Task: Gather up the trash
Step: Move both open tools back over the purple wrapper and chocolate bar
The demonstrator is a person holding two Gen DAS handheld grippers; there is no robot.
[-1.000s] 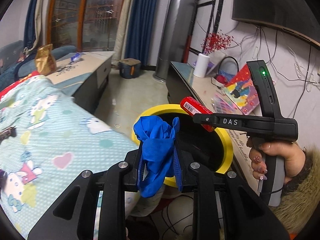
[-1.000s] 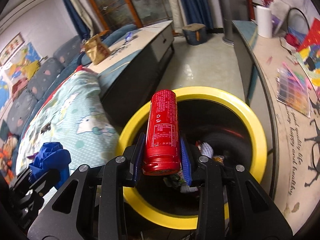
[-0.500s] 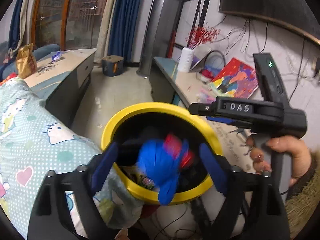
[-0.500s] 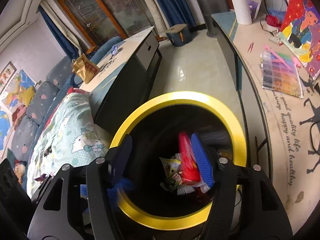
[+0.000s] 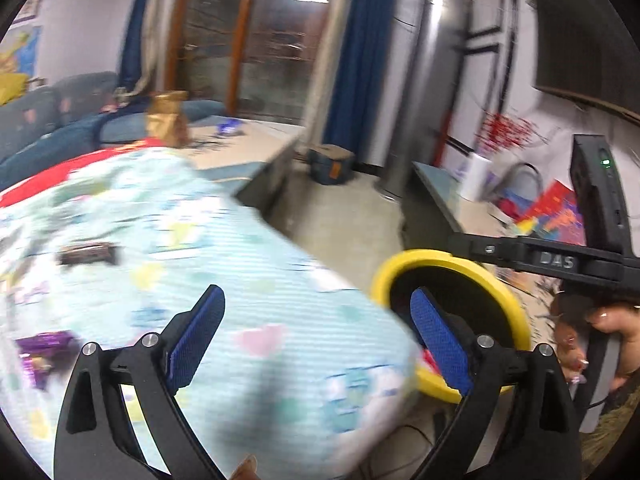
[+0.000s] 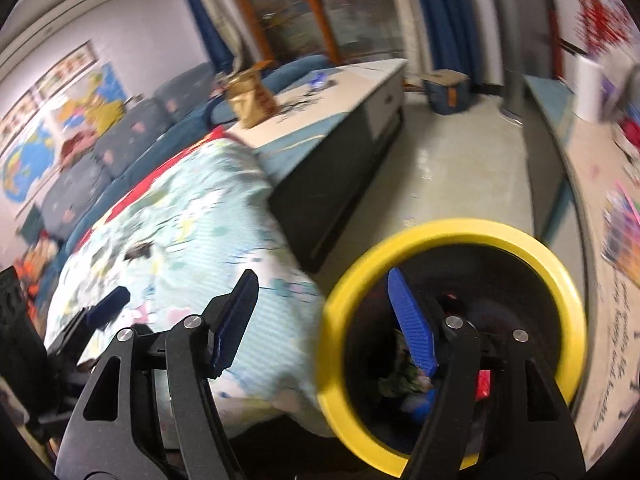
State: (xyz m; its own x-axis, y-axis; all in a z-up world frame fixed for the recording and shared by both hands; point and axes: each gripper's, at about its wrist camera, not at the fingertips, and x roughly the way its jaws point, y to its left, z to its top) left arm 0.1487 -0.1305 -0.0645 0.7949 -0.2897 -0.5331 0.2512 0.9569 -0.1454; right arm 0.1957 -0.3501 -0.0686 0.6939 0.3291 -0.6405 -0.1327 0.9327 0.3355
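Pale turquoise bedding (image 5: pixel 248 264) printed with cartoon cats and pastel hearts fills the left of both views, blurred, with a red edge at its far side. Beyond it stands a long low cabinet (image 6: pixel 340 128) with a crumpled gold snack bag (image 6: pixel 250 96) on top. Along the right runs a counter (image 6: pixel 580 184) with black script on its surface, too smeared to read; a white paper roll (image 5: pixel 476 178) stands at its far end.

Between bedding and counter sits the trash bin (image 6: pixel 456 232), black inside with a thick yellow rim. At its bottom lies the collected trash (image 6: pixel 404 380): a greenish printed wrapper, something red and a scrap of blue.

Both tools are empty. The left gripper (image 5: pixel 316 344) has just been opening; its blue-padded jaws stand spread wide, one over the bedding, one over the bin's rim. The right gripper (image 6: pixel 328 320) has also just been opening and is spread with nothing between its pads, its right finger above the bin's mouth. In the left view its black body reads "DAS", held by a hand (image 5: pixel 580 340) with painted nails.
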